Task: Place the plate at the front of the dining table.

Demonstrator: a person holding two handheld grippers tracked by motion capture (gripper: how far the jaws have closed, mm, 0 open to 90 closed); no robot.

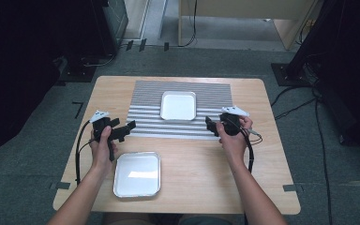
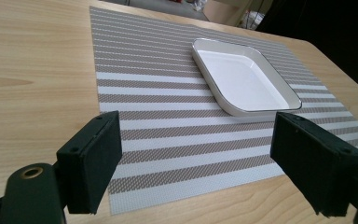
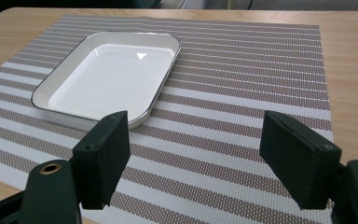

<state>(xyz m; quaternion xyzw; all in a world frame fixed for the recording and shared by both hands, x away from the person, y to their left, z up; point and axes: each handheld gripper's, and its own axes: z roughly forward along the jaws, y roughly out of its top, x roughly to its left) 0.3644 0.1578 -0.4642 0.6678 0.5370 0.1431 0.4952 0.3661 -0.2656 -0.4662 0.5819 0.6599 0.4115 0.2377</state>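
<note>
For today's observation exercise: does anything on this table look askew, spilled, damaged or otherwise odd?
Nothing stands out. The striped placemat lies flat and square on the table, the small white tray sits empty on it, and the larger tray sits empty near the front edge. The left gripper and right gripper are open and hold nothing.

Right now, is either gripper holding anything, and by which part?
Nothing is held. The left gripper and right gripper both have open jaws with only the striped mat showing between them, short of the white dish.
</note>
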